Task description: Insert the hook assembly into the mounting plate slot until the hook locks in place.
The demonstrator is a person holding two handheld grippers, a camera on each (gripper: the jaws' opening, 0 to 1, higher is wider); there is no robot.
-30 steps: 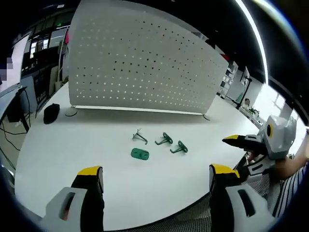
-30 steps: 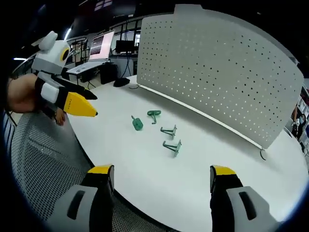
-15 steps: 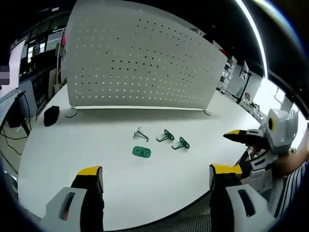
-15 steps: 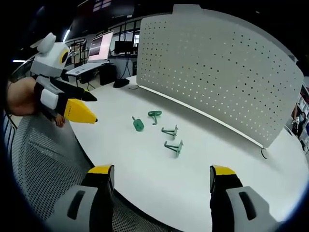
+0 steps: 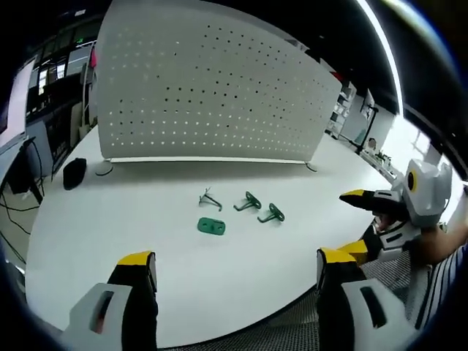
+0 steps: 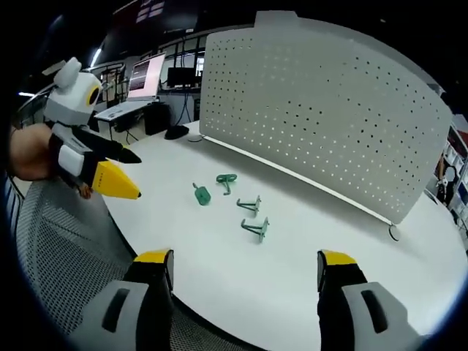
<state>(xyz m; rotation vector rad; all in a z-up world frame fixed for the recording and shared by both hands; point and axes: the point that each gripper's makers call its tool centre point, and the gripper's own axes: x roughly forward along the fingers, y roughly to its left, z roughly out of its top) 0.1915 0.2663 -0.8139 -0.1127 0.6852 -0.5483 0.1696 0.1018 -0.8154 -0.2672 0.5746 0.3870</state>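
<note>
A small green mounting plate point(image 5: 211, 227) lies flat on the white table point(image 5: 110, 219), mid-table. Behind it lie three hooks: a greyish one point(image 5: 209, 199) and two green ones point(image 5: 248, 202) point(image 5: 272, 213). In the right gripper view the plate point(image 6: 201, 194) is leftmost, with the hooks point(image 6: 226, 180) point(image 6: 251, 205) point(image 6: 257, 228) trailing to its right. My left gripper point(image 5: 238, 270) is open and empty, well short of the parts. My right gripper point(image 6: 245, 267) is also open and empty, near the table edge. Each gripper shows in the other's view: the right point(image 5: 376, 201) and the left point(image 6: 102, 172).
A large white perforated panel point(image 5: 212, 95) point(image 6: 322, 110) stands upright across the back of the table. A black object point(image 5: 73, 172) lies near the panel's left end. Desks and monitors point(image 6: 142, 77) fill the room behind. A grey mesh chair seat point(image 6: 66, 248) sits below the table edge.
Both views have shifted slightly with the hands. The plate and hooks lie where they were. Both grippers stay open and away from the parts.
</note>
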